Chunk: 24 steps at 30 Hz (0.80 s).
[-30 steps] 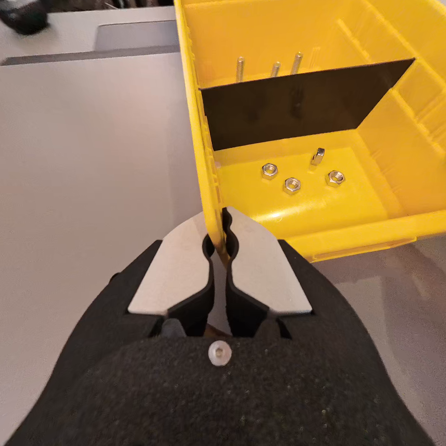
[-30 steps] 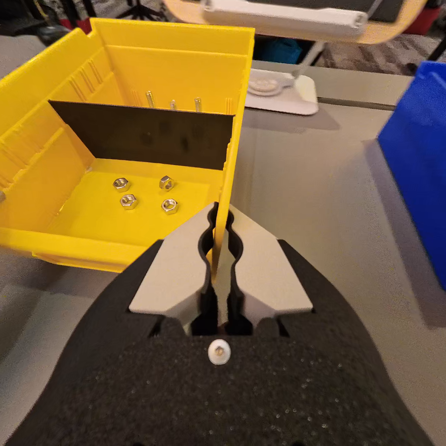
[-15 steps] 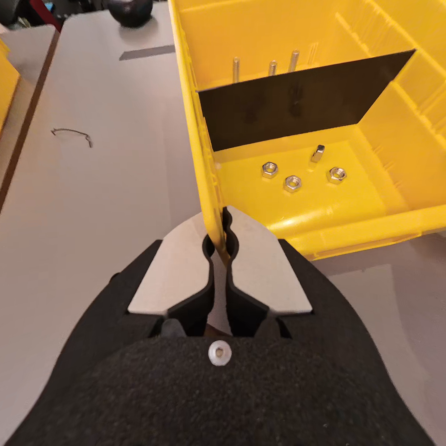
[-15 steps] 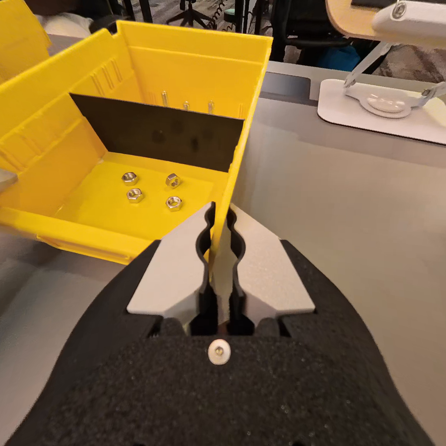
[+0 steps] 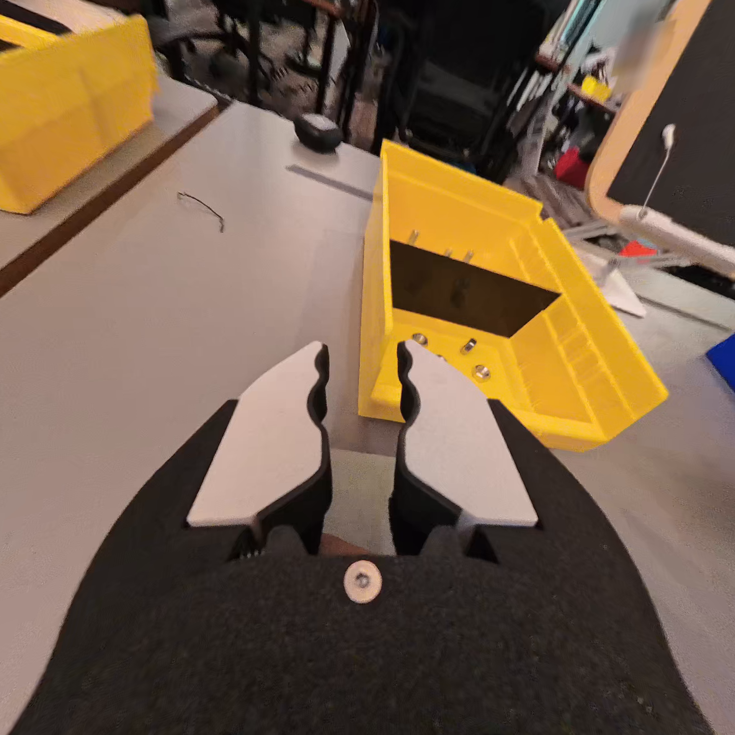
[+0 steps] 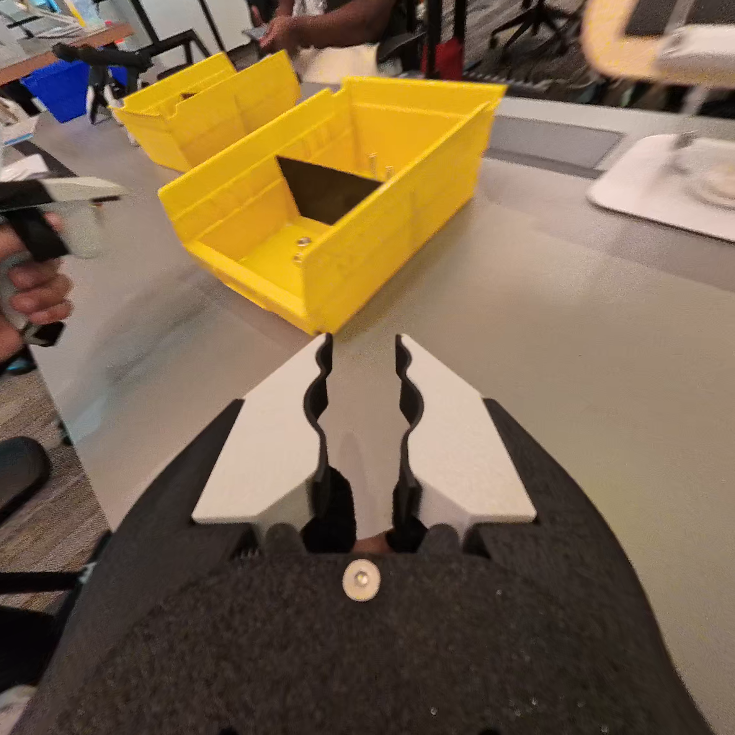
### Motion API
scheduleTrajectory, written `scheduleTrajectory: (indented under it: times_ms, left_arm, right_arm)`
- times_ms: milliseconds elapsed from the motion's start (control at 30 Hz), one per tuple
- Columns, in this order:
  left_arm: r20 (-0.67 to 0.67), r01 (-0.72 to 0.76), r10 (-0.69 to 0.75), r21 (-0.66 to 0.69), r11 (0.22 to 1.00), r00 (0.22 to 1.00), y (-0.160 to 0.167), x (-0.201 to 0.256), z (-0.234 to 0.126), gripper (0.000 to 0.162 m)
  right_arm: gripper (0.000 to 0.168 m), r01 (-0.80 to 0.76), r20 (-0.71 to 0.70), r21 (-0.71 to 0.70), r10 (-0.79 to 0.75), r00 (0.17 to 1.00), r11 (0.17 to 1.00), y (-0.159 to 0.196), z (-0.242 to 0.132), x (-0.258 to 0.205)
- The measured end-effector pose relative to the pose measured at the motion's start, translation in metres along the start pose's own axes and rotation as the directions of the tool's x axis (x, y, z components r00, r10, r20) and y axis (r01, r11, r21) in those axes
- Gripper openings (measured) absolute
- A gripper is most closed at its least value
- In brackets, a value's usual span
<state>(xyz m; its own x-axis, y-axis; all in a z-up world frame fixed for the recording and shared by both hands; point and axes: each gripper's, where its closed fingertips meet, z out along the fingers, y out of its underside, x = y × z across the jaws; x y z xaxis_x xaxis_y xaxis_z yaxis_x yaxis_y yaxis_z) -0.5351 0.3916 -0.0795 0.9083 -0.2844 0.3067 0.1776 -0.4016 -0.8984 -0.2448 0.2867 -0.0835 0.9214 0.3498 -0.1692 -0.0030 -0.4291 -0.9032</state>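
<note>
A yellow bin rests on the grey table, split by a black divider. Several steel nuts lie in its near compartment and bolts stand behind the divider. My left gripper is open and empty, pulled back, its jaws in line with the bin's near left wall. My right gripper is open and empty, just short of the bin's near right corner. The left gripper also shows at the left edge of the right wrist view, held by a hand.
A second yellow bin stands behind the first, also in the left wrist view on a neighbouring table. A thin wire lies on the table. A white base plate sits at the right. A blue bin corner is at the far right. Left tips to right tips: about 30 centimeters. The white base plate lies some 40 centimeters from my right tips, 55 centimeters from my left tips.
Both grippers have opened, let go of the bin's side walls and pulled back from it. The bin now rests on the table.
</note>
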Motion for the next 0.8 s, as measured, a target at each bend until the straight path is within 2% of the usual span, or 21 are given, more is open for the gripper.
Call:
scheduleTrajectory:
  times_ms: [133,300,400,467,533,600,800]
  left_arm:
    - [-0.044,0.004,-0.002,0.048,0.999,0.999,0.005,0.043,-0.014,0.032]
    - [-0.183,-0.108,0.105,-0.006,0.994,0.977,0.039,0.113,0.001,0.032]
    - [-0.240,-0.140,0.124,-0.051,0.989,0.963,0.066,0.134,0.014,0.032]
    - [-0.233,-0.211,0.186,-0.090,0.973,0.955,0.080,0.138,0.020,0.032]
    - [-0.207,-0.299,0.276,-0.089,0.950,0.939,0.083,0.139,0.025,0.032]
    - [-0.191,-0.358,0.339,-0.077,0.930,0.921,0.083,0.142,0.029,0.032]
    - [-0.207,-0.401,0.378,-0.083,0.912,0.902,0.087,0.151,0.037,0.031]
  right_arm:
    - [0.031,-0.004,-0.169,0.097,0.021,0.985,0.995,0.001,-0.075,0.085]
    - [0.036,-0.102,-0.284,0.254,0.174,0.943,0.962,0.022,-0.173,0.184]
    - [0.036,-0.209,-0.388,0.351,0.346,0.854,0.913,0.050,-0.225,0.243]
    - [0.036,-0.232,-0.469,0.375,0.400,0.787,0.897,0.073,-0.249,0.272]
    - [0.037,-0.262,-0.514,0.339,0.411,0.753,0.904,0.093,-0.259,0.285]
    - [0.037,-0.279,-0.498,0.352,0.431,0.753,0.894,0.095,-0.263,0.286]
    - [0.036,-0.270,-0.510,0.299,0.392,0.765,0.915,0.099,-0.253,0.282]
